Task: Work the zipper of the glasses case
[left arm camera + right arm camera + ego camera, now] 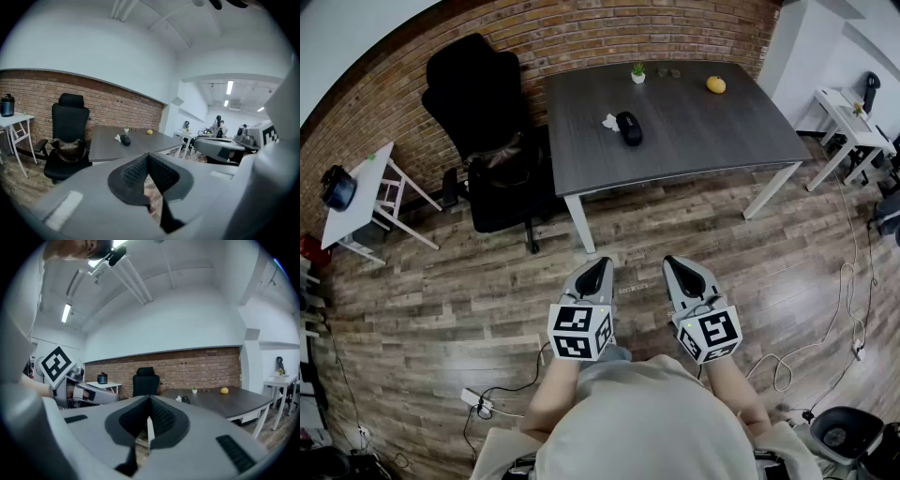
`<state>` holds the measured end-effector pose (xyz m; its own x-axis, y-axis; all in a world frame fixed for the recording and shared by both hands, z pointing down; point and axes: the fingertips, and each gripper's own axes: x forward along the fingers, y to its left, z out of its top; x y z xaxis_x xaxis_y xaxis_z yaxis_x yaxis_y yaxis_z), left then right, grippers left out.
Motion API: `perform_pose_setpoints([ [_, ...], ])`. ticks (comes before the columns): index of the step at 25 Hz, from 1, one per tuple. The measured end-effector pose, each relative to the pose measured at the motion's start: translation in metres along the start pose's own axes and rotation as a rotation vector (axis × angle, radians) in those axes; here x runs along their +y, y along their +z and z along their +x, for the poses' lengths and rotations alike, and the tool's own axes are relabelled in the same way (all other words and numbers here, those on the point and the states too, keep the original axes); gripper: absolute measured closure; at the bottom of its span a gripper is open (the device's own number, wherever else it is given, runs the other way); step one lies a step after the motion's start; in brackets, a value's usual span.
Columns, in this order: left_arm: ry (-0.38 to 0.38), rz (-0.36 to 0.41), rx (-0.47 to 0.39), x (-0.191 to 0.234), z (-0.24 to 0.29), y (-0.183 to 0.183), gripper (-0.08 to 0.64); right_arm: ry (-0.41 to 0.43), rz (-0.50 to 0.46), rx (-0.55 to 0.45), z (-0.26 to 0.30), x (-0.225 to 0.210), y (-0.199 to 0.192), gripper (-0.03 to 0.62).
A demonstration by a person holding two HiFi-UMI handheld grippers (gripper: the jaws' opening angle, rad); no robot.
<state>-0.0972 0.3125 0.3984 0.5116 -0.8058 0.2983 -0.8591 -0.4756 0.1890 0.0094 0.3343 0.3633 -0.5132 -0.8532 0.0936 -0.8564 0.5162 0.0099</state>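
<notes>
The left tongs [598,266] and right tongs [672,263] are both closed and empty, side by side above the floor [469,281], well apart from the worktop [703,131]. The case [628,127] lies on that worktop, just beside a white scrap [609,121].

Black glasses case [628,127]; grey table [703,131] — red-brick wall [581,37]

The counter [694,141] stands well ahead of the left hand-held gripper [597,266] and the right hand-held gripper [674,263]. On it, the glasses case [628,127] lies nearest them, with a potted plant [637,72] and a fruit [715,84] beyond. A chair [478,112] stands ahead-left.
</notes>
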Motion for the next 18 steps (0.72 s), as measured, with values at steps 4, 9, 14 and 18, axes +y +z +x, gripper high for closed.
perform_pose_setpoints([
  [4,-0.002,0.002,-0.018,0.002,-0.007,0.001,0.549,-0.009,0.0,-0.019,-0.001,0.005,0.001,0.591],
  [9,-0.003,0.019,-0.029,0.006,-0.009,0.005,0.549,-0.002,-0.005,-0.033,0.004,0.012,0.002,0.591],
  [14,-0.01,0.016,-0.035,0.023,-0.002,0.012,0.549,-0.003,0.007,-0.042,0.02,0.014,0.006,0.591],
  [18,-0.015,0.008,-0.037,0.037,0.008,0.016,0.549,-0.023,0.018,-0.045,0.031,0.009,0.008,0.591],
])
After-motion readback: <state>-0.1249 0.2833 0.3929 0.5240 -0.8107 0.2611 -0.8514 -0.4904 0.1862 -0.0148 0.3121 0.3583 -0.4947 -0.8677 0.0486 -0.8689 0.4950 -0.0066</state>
